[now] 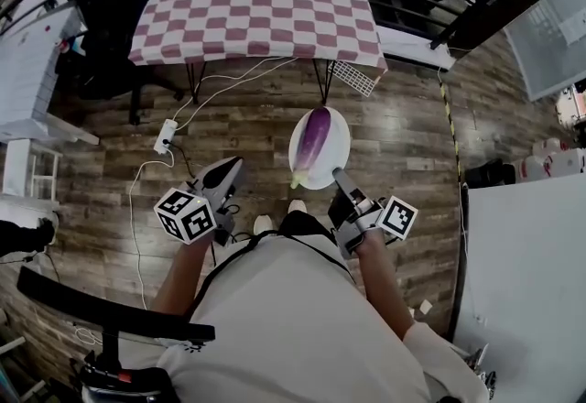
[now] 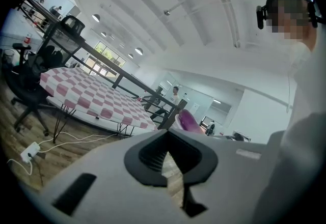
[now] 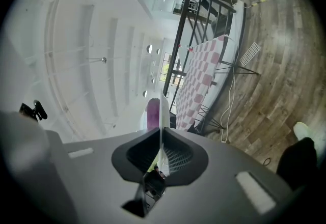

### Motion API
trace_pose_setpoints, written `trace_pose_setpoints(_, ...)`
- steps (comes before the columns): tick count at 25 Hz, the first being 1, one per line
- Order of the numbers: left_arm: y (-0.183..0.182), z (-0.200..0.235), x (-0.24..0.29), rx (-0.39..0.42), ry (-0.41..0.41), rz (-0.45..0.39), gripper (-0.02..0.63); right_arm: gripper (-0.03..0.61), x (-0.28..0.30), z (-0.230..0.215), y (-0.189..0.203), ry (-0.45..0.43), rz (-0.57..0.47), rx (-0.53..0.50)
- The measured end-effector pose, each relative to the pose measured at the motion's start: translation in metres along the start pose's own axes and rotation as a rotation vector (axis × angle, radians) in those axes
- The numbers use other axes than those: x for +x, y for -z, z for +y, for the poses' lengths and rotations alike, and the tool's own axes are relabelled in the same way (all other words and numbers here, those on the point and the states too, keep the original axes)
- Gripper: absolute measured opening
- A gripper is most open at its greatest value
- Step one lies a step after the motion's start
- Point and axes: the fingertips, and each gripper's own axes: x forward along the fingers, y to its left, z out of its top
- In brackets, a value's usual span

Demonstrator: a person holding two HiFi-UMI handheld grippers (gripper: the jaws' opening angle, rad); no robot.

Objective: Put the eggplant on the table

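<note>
While right tool (image 1: 338, 176) pinches the plate (image 1: 339, 140) over wood floor (image 1: 247, 128), left tool (image 1: 232, 164) sits closed.

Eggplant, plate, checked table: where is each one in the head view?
eggplant (image 1: 313, 143): head view, middle of its purple body.
plate (image 1: 338, 137): head view, bare white right side.
table (image 1: 256, 12): head view, middle of its checked cloth.

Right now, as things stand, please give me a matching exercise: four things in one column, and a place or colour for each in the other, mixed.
Things:
1. eggplant
2. plate
3. power strip
4. tablecloth

Place or colour:
A. on the wooden floor
B. red and white checks
C. lying on the plate
D. rim held by the right gripper

Pairs: 1-C, 2-D, 3-A, 4-B.
</note>
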Motion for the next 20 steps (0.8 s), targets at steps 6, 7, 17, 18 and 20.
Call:
trace_pose_setpoints(6,0.002,0.008,0.011,-0.009,-0.013,0.012,0.006,0.031,0.008,-0.007,-0.014,0.001,0.002,0.005)
trace_pose_setpoints(7,0.002,0.009,0.013,-0.010,-0.016,0.014,0.006,0.031,0.010,-0.009,-0.017,0.000,0.001,0.009)
trace_pose_setpoints(17,-0.027,0.027,0.075,-0.009,-0.027,0.013,0.006,0.030,0.046,-0.021,-0.079,-0.007,0.012,0.016)
trace_pose_setpoints(18,-0.032,0.028,0.084,-0.009,-0.027,0.013,0.006,0.030,0.051,-0.022,-0.087,-0.006,0.014,0.017)
trace_pose_setpoints(20,-0.040,0.031,0.103,-0.005,-0.029,0.015,0.006,0.031,0.060,-0.025,-0.104,-0.004,0.021,0.019)
